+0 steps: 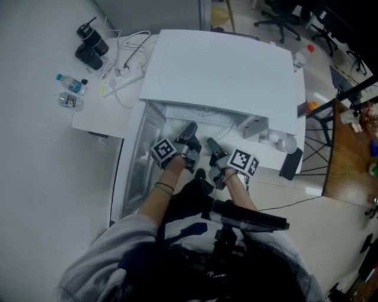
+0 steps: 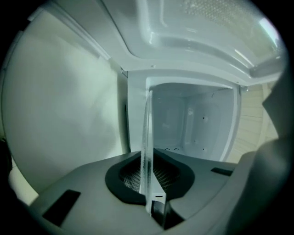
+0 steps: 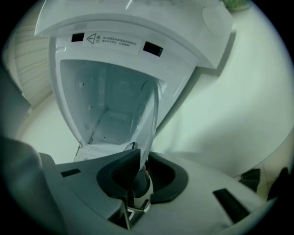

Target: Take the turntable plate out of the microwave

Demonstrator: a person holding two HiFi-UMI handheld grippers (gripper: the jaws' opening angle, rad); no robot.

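Note:
The white microwave (image 1: 224, 71) stands with its door (image 1: 139, 171) swung open to the left. The clear glass turntable plate (image 2: 147, 137) is held on edge, in front of the empty cavity (image 2: 193, 124). My left gripper (image 2: 148, 176) is shut on the plate's rim, with the glass running upright between its dark pads. My right gripper (image 3: 140, 170) is shut on the same plate (image 3: 148, 119), which leans up and to the right from its jaws. In the head view the left gripper (image 1: 190, 128) and right gripper (image 1: 211, 144) sit side by side at the microwave's mouth; the plate itself is hard to make out there.
A white table (image 1: 94, 118) to the left carries water bottles (image 1: 71, 85), black containers (image 1: 91, 47) and a power strip with cables (image 1: 124, 76). Right of the microwave lie small cups (image 1: 283, 141) and a black item (image 1: 290, 164). A wooden desk (image 1: 354, 165) and office chairs (image 1: 283, 15) stand beyond.

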